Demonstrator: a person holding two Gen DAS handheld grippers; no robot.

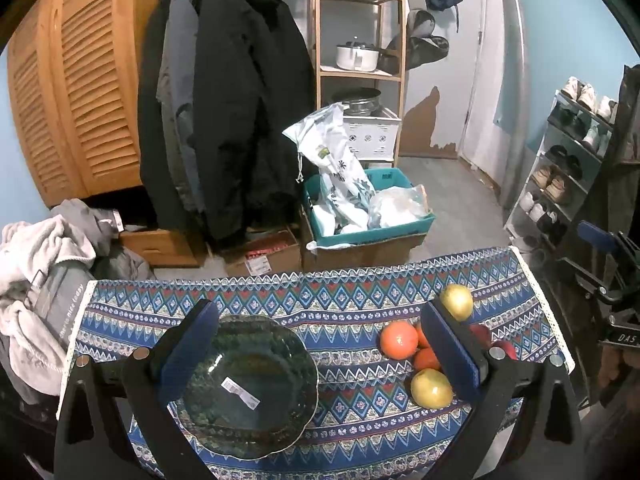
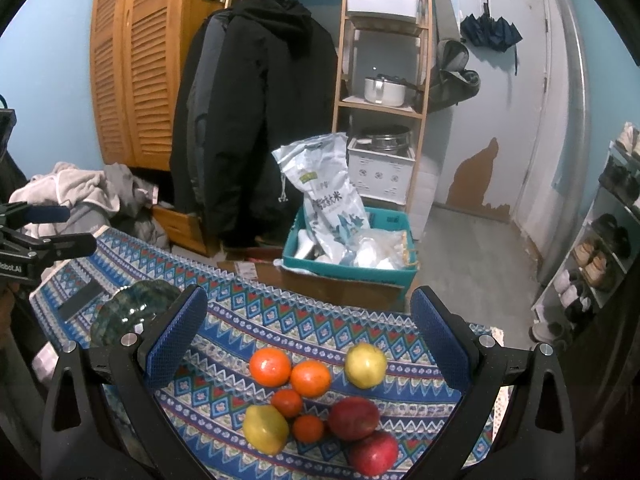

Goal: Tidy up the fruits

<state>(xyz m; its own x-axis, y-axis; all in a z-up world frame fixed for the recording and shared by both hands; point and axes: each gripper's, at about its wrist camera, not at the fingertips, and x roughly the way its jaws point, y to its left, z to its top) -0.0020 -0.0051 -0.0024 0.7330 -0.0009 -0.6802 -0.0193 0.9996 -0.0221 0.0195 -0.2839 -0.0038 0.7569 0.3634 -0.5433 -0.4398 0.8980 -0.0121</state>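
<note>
Eight fruits lie bunched on the patterned cloth [image 2: 248,312] that covers the table: four oranges, two yellow apples and two red apples. In the right wrist view the largest orange [image 2: 270,366] touches a second orange [image 2: 310,378], two smaller ones sit just below them, one yellow apple [image 2: 265,429] lies at the near left of the bunch, the other yellow apple [image 2: 365,365] sits slightly apart at the far right, and the red apples [image 2: 354,418] press together at the near edge. The dark glass plate [image 1: 256,384] stands well to the left of the pile with nothing on it but a white sticker.

The right gripper [image 2: 308,344] hovers over the pile with its jaws spread wide and nothing between them. The left gripper [image 1: 320,352] hangs above the plate, jaws likewise released and bare.

No fruit appears to have been moved to the plate yet. The likely trouble lies in the crowding: jaws closing on one orange could nudge its neighbours, and round fruit on a loose cloth rolls easily, perhaps off the near edge where the red apples already sit. A grip too high on a smooth apple could let it slip out. A fruit dropped rather than set down might also roll across the shallow plate and over its rim.
</note>
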